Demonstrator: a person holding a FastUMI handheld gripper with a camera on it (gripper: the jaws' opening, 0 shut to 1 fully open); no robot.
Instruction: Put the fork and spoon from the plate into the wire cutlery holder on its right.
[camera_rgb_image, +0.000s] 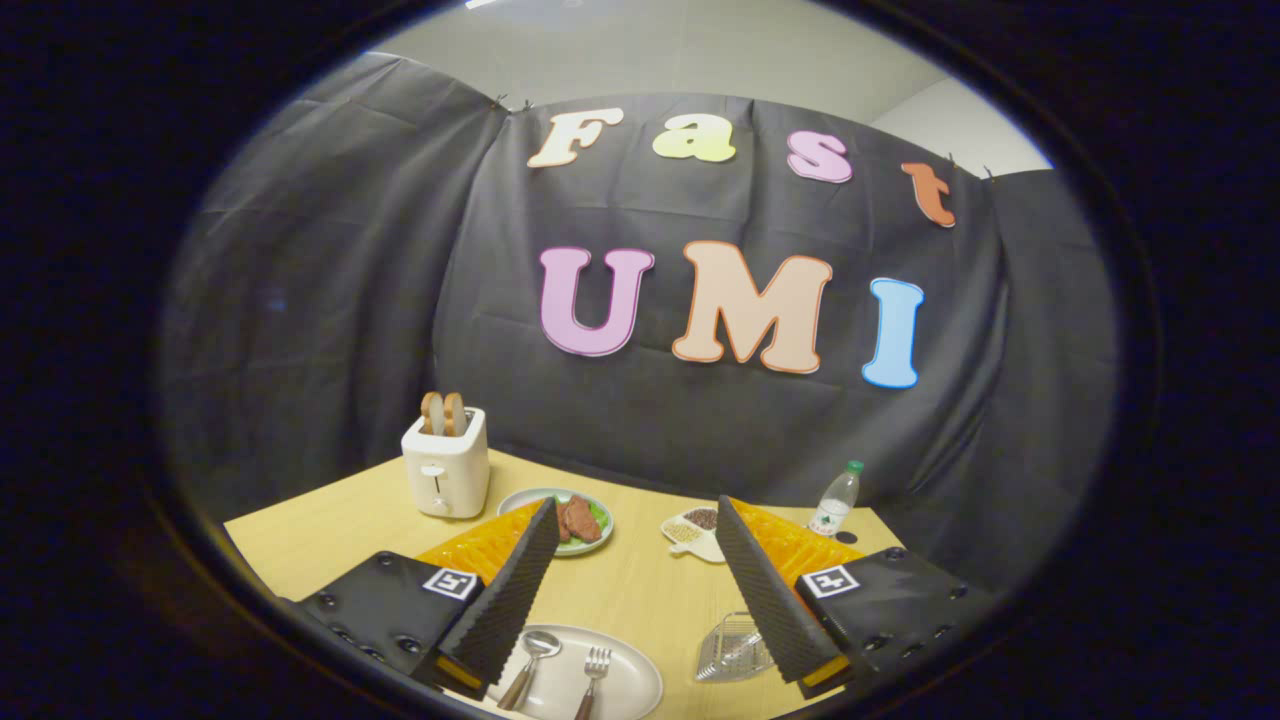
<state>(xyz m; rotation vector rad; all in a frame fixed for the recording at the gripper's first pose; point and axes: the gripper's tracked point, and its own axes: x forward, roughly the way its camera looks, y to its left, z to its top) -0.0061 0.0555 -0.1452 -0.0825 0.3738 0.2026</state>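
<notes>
I hold the gripper (640, 590) open above the table (330, 530); spoon (530, 665) and fork (594, 680) lie on the plate (635, 690), bottom centre, holder (732, 650) right.

My pale wooden bench (620, 590) carries a white toaster (446, 474); right of it sit a green-rimmed food plate (590, 505), divided white dish (693, 530), clear water bottle (835, 500); nearer, oval cream plate (630, 685), wire cutlery holder (733, 650).
</notes>
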